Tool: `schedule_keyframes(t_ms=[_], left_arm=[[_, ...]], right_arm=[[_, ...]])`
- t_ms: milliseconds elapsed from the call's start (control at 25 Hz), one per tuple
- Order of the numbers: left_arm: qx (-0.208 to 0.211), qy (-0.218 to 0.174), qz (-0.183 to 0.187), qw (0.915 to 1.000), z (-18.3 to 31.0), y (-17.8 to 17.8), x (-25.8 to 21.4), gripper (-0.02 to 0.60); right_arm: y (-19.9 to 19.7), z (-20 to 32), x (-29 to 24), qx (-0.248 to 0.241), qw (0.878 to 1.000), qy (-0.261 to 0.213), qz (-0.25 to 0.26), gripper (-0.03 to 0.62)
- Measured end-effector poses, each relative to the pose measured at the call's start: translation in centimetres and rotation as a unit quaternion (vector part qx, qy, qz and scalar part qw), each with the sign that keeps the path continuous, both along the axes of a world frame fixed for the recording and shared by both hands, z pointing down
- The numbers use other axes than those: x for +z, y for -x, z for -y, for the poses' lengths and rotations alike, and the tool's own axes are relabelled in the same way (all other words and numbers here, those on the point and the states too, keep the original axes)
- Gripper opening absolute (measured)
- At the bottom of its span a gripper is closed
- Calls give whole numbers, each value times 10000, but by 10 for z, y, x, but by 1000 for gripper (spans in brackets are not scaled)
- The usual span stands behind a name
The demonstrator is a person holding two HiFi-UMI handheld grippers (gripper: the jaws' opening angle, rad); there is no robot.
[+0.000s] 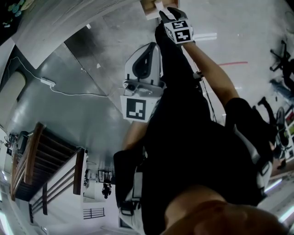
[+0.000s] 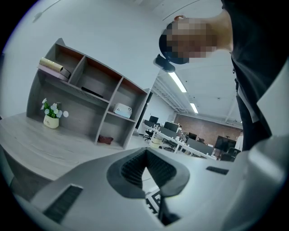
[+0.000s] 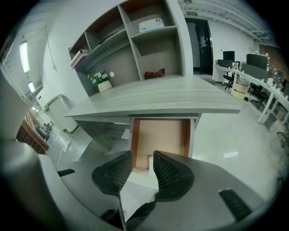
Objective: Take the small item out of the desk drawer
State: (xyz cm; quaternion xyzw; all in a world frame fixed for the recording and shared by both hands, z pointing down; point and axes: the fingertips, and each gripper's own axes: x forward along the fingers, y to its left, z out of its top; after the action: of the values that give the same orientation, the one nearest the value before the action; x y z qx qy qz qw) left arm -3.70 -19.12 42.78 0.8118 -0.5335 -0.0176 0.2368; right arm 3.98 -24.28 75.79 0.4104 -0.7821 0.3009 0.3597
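The desk drawer (image 3: 160,135) stands pulled out under the grey desktop (image 3: 180,97), its wooden inside bare except for a small white item (image 3: 150,161) near the front. My right gripper (image 3: 143,154) points into the drawer from just in front, open, the white item showing in the gap beyond its tips and untouched. In the head view that gripper (image 1: 161,13) reaches up to the drawer (image 1: 149,7) at the top edge. My left gripper (image 2: 145,152) is held back near the person's body, tilted upward, shut on nothing; the head view shows it (image 1: 146,64) mid-frame.
On the desk stands a shelf unit (image 3: 135,40) holding a potted plant (image 3: 103,81), a white box (image 3: 151,25) and a brown object (image 3: 154,73). Office desks and chairs (image 3: 253,72) stand to the right. A white cable (image 1: 69,89) lies on the floor at left.
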Motion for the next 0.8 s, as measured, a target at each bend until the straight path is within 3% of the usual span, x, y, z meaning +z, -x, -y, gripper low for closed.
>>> schedule_keyframes(t_ms=[800], left_arm=[[-51, 285, -19, 9996, 14, 8, 54, -2]], right_arm=[[6, -3, 115, -17, 9951, 865, -475, 152]])
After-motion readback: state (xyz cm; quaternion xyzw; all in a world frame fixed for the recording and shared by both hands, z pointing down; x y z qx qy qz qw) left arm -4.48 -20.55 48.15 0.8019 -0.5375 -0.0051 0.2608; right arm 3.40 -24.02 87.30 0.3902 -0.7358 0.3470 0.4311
